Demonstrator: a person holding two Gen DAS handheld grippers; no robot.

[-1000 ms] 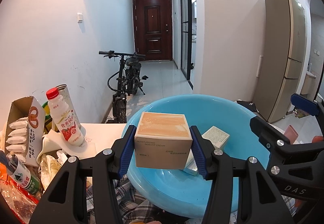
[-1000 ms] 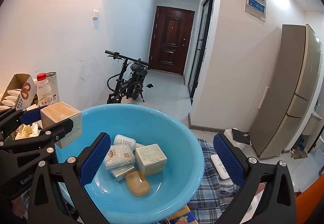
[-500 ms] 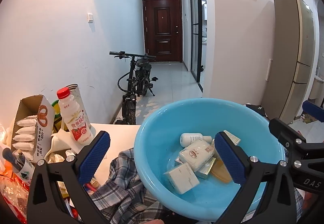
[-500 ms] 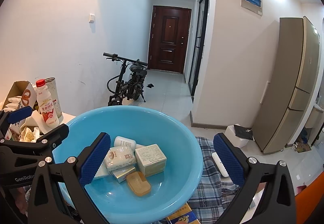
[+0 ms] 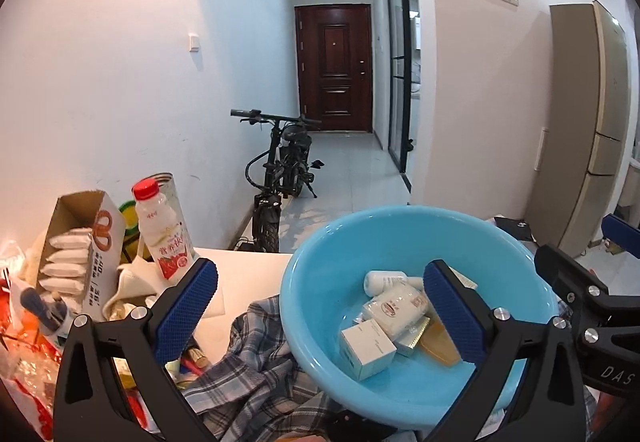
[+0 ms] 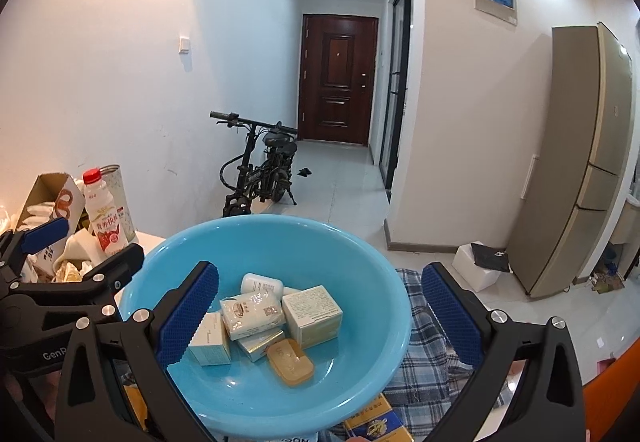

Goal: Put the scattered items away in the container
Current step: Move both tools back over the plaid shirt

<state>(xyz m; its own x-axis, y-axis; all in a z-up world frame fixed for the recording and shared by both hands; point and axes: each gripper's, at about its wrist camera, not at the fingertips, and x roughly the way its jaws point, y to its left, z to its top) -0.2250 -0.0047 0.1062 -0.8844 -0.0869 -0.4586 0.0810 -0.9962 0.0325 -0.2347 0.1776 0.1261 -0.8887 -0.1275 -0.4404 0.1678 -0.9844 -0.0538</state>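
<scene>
A light blue basin (image 5: 312, 282) (image 6: 360, 254) stands on a plaid cloth. It holds several small items: a white box (image 5: 368, 346) (image 6: 210, 338), a wrapped white packet (image 5: 396, 310) (image 6: 252, 310), a cream box (image 6: 312, 316), an amber soap (image 6: 290, 362) and a white tube (image 6: 262, 284). My left gripper (image 5: 320, 310) is open and empty, over the basin's left rim. My right gripper (image 6: 320, 310) is open and empty, above the basin.
A red-capped milk bottle (image 5: 162, 230) (image 6: 104, 216), a carton of white sachets (image 5: 76, 258) and snack bags crowd the table's left. A plaid cloth (image 5: 256, 374) (image 6: 432, 354) lies under the basin. A yellow-blue pack (image 6: 376, 422) lies in front. A bike (image 5: 280, 178) stands beyond.
My left gripper has opened and dropped the box into the basin, then drawn back to the left. The right gripper stays open above the basin.
</scene>
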